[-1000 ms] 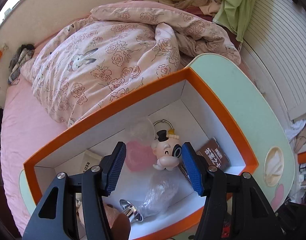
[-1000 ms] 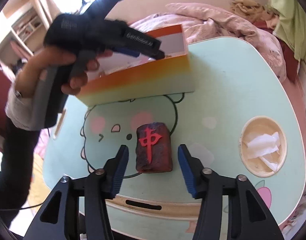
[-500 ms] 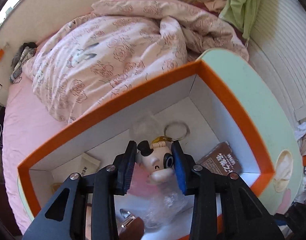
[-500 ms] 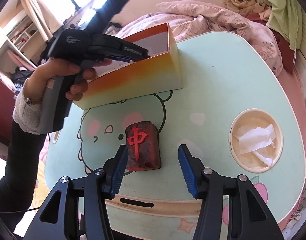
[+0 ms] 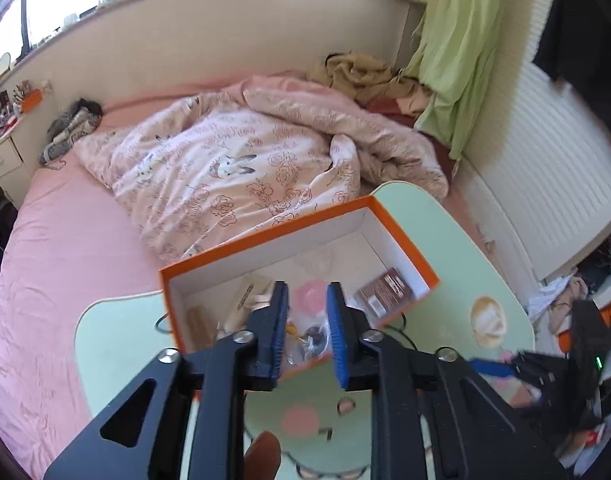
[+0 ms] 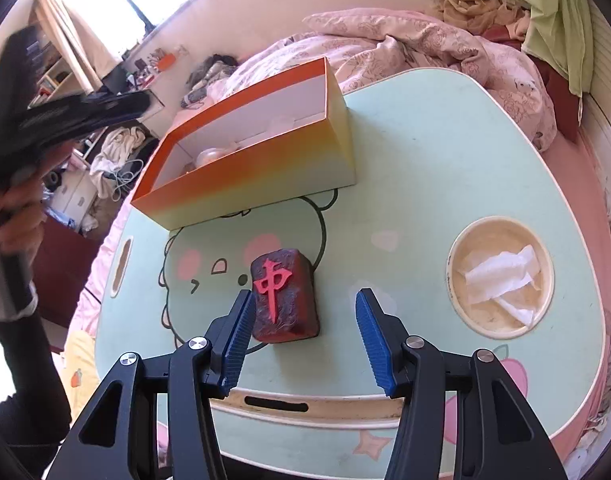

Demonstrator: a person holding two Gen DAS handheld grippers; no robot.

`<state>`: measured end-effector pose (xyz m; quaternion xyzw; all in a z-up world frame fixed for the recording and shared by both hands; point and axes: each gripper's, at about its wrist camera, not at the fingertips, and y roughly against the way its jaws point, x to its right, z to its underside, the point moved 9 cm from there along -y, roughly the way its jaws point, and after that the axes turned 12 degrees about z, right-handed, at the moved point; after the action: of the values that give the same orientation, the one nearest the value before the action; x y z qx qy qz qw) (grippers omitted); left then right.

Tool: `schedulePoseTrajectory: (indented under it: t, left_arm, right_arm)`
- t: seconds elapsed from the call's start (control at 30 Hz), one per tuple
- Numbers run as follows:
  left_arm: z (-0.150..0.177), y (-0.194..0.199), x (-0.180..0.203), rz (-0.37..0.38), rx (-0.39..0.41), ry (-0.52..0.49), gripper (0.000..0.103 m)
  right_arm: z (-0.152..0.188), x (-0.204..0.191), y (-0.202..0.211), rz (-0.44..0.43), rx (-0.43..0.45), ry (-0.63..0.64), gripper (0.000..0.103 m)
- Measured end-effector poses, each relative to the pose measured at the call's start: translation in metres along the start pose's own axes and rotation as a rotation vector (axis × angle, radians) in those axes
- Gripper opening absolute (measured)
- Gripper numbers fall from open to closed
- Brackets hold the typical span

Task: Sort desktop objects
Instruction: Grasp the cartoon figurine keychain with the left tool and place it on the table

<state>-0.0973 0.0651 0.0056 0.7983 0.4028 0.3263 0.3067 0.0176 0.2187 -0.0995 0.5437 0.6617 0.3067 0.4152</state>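
Observation:
An orange box (image 5: 401, 236) (image 6: 265, 168) stands on the light green table (image 6: 417, 152). Inside it lie a brown packet (image 5: 385, 290), a pink item (image 5: 307, 294), a clear bag and small pieces. My left gripper (image 5: 307, 320) hovers above the box's near side, fingers a narrow gap apart with nothing between them. A dark red mahjong-tile block (image 6: 283, 296) with a red character lies on the table. My right gripper (image 6: 305, 336) is open around its near end, left finger (image 6: 237, 336) close beside it.
A round recess (image 6: 501, 276) in the table at the right holds crumpled white tissue. A bed with a pink floral duvet (image 5: 233, 176) lies behind the table. The table's front edge has a slot handle (image 6: 275, 404).
My left gripper let the cartoon keychain figure go in the box and rose back and away from it. My right gripper shifted slightly right relative to the red block, still open.

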Motion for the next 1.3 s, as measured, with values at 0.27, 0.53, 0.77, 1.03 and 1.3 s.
schedulePoseTrajectory:
  t: [0.27, 0.53, 0.77, 1.03, 1.3]
  left_arm:
    - [0.011, -0.052, -0.038, -0.068, -0.191, 0.073, 0.07]
    - [0.023, -0.11, -0.076, -0.17, -0.338, 0.109, 0.05]
    - [0.028, -0.125, -0.071, -0.195, -0.354, 0.045, 0.033]
    - [0.024, -0.116, -0.06, -0.19, -0.392, 0.033, 0.039]
    - [0.033, -0.129, -0.061, -0.135, -0.436, 0.057, 0.035]
  right_arm:
    - [0.004, -0.015, 0.004, -0.008, 0.001, 0.018, 0.051]
    - [0.005, -0.006, -0.005, -0.007, -0.018, -0.001, 0.052]
    - [0.006, -0.002, -0.014, -0.014, -0.037, -0.013, 0.052]
    - [0.008, -0.004, -0.015, -0.024, -0.036, -0.012, 0.052]
    - [0.008, 0.0, -0.014, -0.024, -0.034, -0.032, 0.054]
